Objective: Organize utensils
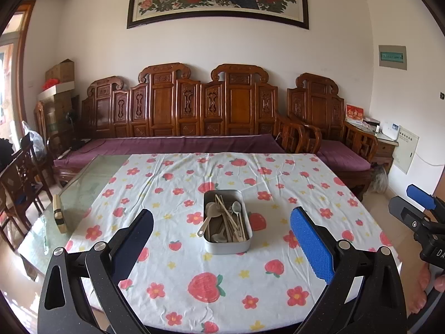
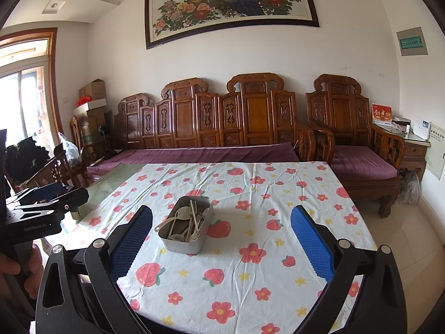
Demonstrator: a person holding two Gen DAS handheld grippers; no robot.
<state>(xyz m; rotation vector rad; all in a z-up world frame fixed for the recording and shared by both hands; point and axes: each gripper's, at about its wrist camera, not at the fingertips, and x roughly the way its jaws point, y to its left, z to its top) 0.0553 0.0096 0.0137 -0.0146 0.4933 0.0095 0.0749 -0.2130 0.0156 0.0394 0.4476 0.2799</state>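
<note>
Both wrist cams sit at the near table edge, facing far toward the sofa [image 1: 178, 144] — right cam right of left; shared: tray [image 1: 226, 246], tablecloth [image 2: 278, 194].

The cloth [image 1: 222, 278] over the desk was white, printed with red strawberries, red-pink flowers and small yellow stars. The tin [image 1: 227, 246] was plain grey, its utensils [image 1: 226, 220] pale beige and silver. The left tongs [image 1: 221, 239] and right tongs [image 2: 221, 239] carried blue dotted pads on black frames. The sofa [image 1: 194, 105] was carved reddish-brown wood with purple cushions.
</note>
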